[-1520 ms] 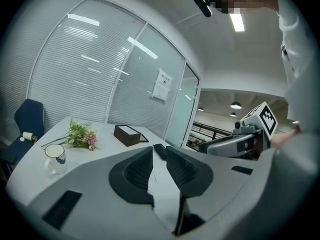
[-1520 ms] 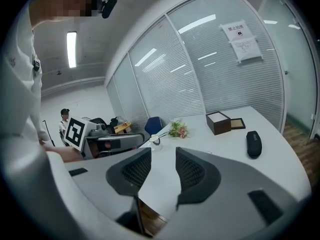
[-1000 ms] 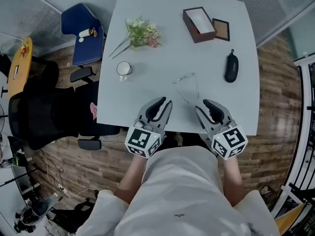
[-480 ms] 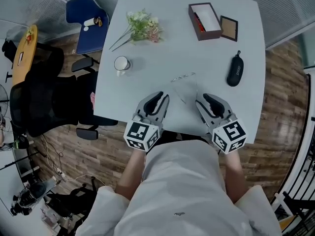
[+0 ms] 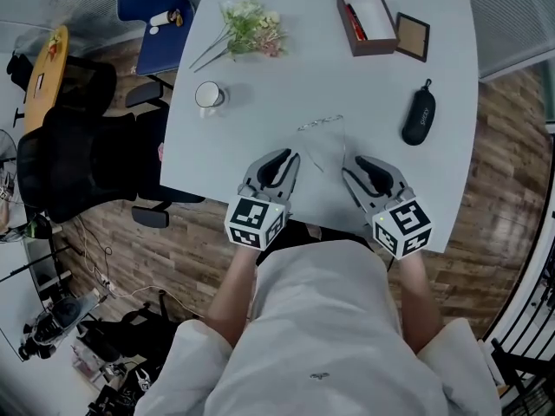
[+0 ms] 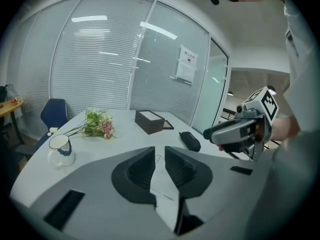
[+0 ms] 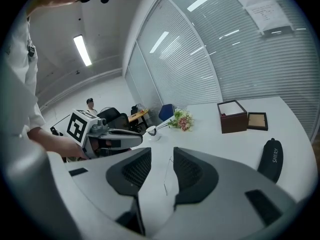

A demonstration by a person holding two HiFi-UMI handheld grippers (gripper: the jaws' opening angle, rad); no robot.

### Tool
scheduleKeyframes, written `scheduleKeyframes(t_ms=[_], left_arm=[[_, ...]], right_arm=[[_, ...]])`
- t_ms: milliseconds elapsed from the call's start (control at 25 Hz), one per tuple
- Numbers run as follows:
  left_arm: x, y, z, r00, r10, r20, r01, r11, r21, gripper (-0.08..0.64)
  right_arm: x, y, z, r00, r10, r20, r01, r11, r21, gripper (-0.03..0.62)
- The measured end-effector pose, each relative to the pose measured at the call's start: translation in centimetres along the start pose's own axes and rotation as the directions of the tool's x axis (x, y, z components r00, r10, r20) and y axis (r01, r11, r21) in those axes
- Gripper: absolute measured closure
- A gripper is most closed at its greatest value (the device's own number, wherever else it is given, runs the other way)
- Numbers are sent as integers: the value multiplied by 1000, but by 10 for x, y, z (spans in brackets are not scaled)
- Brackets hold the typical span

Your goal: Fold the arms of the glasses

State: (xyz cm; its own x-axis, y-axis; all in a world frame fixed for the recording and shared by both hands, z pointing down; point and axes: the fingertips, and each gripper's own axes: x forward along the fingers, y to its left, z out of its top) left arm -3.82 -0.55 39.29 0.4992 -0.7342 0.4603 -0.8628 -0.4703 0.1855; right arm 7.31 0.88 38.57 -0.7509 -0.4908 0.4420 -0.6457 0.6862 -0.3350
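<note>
Glasses (image 5: 321, 125) lie arms-open on counter (image 5: 260, 94), just ahead of left tool (image 5: 290, 156) and right tool (image 5: 350, 161); both tools narrowly parted, gripping nothing.

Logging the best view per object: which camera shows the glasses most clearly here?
The head view: the glasses lie whole on the table, front and both unfolded arms visible. The left gripper view shows only a short stretch of one thin arm, faint against the table; the right gripper view likewise shows a single arm.

Bright ceiling light, sharp, fisheye edges
</note>
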Motion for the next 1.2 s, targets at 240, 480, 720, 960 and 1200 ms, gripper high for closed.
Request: scheduleKeyframes(t_ms=[240,480,720,960,1200], left_arm=[[18,12,-13,999,-8,-40,8,1000,16,493],[41,24,-26,998,-30,-63,31,999,10,518],[55,41,-46,993,-41,-110,45,998,34,518],[73,46,-67,982,-72,-175,85,994,66,518],[89,48,-78,969,-91,-231,122,985,121,518]], right_arm=[[12,-10,-17,999,-13,-43,13,1000,-3,451],[18,-26,-32,996,-55,-72,57,998,25,454],[29,-30,-48,990,-80,-114,86,995,47,460],[38,-34,-65,983,-91,-159,103,992,69,460],[48,-41,-75,976,-108,-191,125,989,82,462]])
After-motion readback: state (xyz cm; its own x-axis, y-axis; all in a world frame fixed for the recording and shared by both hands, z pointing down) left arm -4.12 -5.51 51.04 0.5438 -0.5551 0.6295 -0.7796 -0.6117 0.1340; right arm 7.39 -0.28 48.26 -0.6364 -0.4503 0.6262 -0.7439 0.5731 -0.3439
